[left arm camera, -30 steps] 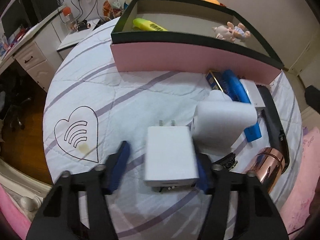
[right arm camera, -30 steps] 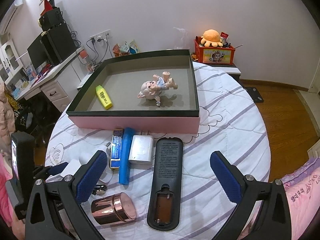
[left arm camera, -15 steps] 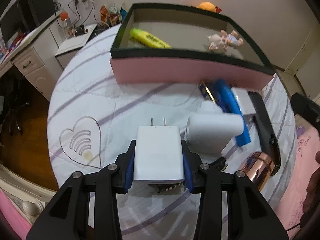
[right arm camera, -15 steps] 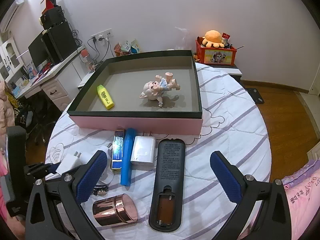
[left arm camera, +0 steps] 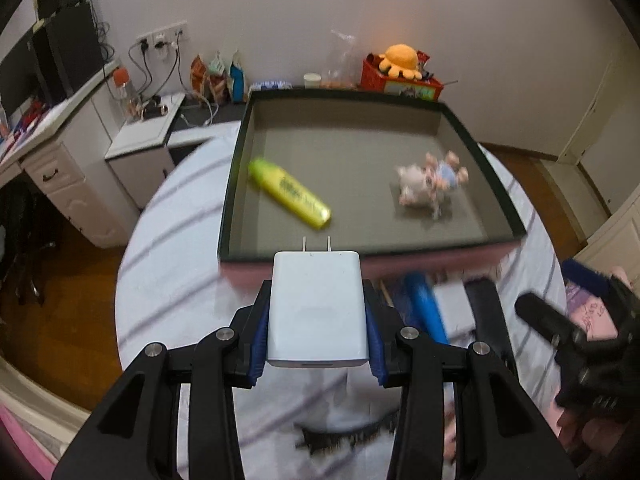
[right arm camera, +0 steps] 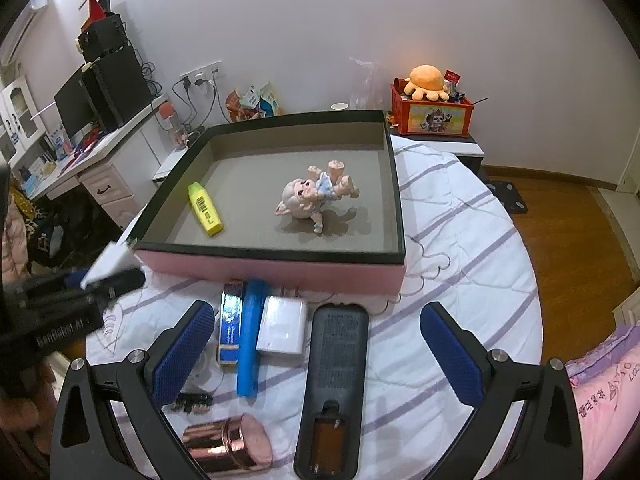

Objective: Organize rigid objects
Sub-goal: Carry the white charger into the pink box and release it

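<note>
The left tongs (left arm camera: 318, 322) pinch a white charger (left arm camera: 318, 308) between their blue pads, its two prongs pointing forward, away from the tongs. The charger is held up off the striped bed (right arm camera: 460, 240), just short of the near pink wall of the box (left arm camera: 436, 266). From the right wrist view the same charger (right arm camera: 106, 264) shows as a blurred white shape at the box's near left corner.

Inside the box, ahead of the left tongs, a yellow highlighter (left arm camera: 290, 194) lies slightly to the left and a pig figurine (left arm camera: 430, 184) lies on its side to the right.

The right tongs (right arm camera: 320, 350) are spread wide and hold nothing. Between their fingers, on the bed, lie a black remote (right arm camera: 334, 384) with its battery bay uncovered, a second white charger (right arm camera: 282, 330), a blue stick (right arm camera: 250, 336) and a small blue-and-gold case (right arm camera: 230, 324), all side by side and just in front of the box's pink wall. A copper-coloured cylinder (right arm camera: 226, 448) lies on its side close under the left finger of the right tongs, with a small dark object (right arm camera: 194, 402) just ahead of it.
</note>
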Available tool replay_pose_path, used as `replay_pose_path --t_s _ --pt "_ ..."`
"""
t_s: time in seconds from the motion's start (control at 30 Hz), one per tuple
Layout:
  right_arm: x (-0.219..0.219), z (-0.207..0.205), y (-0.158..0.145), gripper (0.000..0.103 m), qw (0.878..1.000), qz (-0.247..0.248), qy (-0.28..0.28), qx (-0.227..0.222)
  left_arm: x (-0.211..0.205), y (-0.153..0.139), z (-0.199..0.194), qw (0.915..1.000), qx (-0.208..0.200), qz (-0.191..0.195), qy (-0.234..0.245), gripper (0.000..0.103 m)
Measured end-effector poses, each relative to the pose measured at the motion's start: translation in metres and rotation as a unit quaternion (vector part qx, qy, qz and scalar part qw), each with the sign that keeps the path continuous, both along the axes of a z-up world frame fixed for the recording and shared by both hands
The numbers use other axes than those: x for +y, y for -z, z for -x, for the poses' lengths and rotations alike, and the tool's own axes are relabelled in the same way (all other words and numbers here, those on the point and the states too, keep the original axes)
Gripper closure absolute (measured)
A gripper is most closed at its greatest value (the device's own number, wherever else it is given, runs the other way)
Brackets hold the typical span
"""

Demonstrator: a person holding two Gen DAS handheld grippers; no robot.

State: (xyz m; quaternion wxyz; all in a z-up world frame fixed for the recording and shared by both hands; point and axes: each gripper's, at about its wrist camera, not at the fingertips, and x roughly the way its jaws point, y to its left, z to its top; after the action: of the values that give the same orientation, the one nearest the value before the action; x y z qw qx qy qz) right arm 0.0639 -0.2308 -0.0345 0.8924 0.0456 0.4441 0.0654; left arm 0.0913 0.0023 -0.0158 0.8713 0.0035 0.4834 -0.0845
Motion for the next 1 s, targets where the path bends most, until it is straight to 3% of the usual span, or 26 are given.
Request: replay_pose_path --t_s 0.17,0.4,0.9,0.97,1.0 --pt "-0.004 -0.021 0.003 0.000 1.000 -0.001 0.006 0.003 -0.009 -0.003 -0.040 1.0000 -0.008 -0.001 0.004 0.063" --pt "-0.007 -0.056 0.006 0.000 1.000 -0.002 0.006 0.006 -0.025 0.015 -0.096 0.9999 0.005 -0.005 0.010 0.063" --pt "-0.021 -0.119 0.009 0.000 1.000 -0.010 0.020 0.002 -0.054 0.062 -0.155 0.9980 0.053 -0.026 0.023 0.062" --pt "-0.022 -0.120 0.011 0.000 1.000 -0.011 0.022 0.005 -0.055 0.063 -0.156 0.9978 0.054 -0.029 0.024 0.058" --pt "-0.023 -0.120 0.012 0.000 1.000 -0.011 0.023 0.006 -0.056 0.061 -0.156 0.9978 0.051 -0.032 0.025 0.041"
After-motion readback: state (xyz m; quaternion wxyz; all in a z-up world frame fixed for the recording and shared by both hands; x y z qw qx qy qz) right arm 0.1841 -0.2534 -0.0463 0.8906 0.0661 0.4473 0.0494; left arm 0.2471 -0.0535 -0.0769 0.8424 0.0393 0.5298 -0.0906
